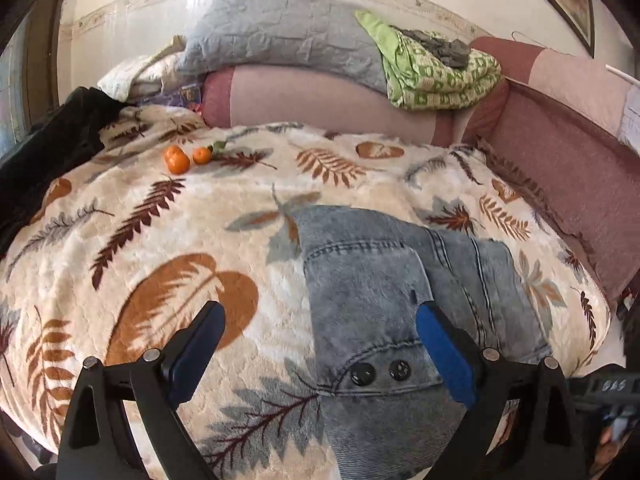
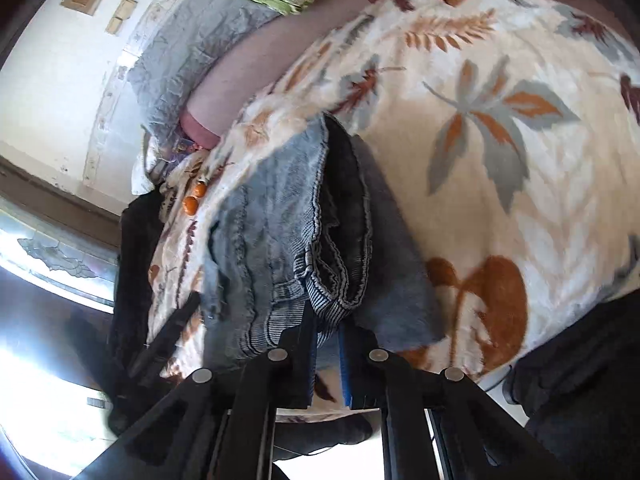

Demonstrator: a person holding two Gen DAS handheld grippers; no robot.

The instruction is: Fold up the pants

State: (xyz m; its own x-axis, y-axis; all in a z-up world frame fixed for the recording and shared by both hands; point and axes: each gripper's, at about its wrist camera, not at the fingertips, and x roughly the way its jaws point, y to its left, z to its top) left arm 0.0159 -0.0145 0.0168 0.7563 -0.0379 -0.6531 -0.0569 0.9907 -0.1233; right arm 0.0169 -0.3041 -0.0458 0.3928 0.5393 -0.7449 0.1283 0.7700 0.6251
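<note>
Left wrist view: at the far left, a dark garment [image 1: 48,148] is being shown draped over the bed's edge. Just right of it, three small orange fruits [image 1: 178,159] are lying on the leaf-patterned blanket [image 1: 132,216]. Behind these, a grey quilted pillow [image 1: 280,36] is resting on a pink bolster [image 1: 320,100], with a folded green patterned cloth [image 1: 436,72] on its right end. The left gripper [image 1: 322,320] is being held with its jaws spread wide and nothing between the blue pads [image 1: 444,352]. The jeans [image 1: 368,300], of light-blue denim, are lying partly folded on the near centre-right of the blanket, with two dark buttons [image 1: 380,372] facing up. A pink padded side cushion [image 1: 568,184] is seen bordering the bed at the right.

Right wrist view: the scene is being seen tilted. The oranges [image 2: 193,199] are visible at the left. The right gripper [image 2: 326,344] is being kept closed, its jaws pinching bunched seams and hems of the jeans [image 2: 280,232], which are being held raised above the blanket [image 2: 500,184]. A dark sleeve [image 2: 580,368] is visible at the near right.
</note>
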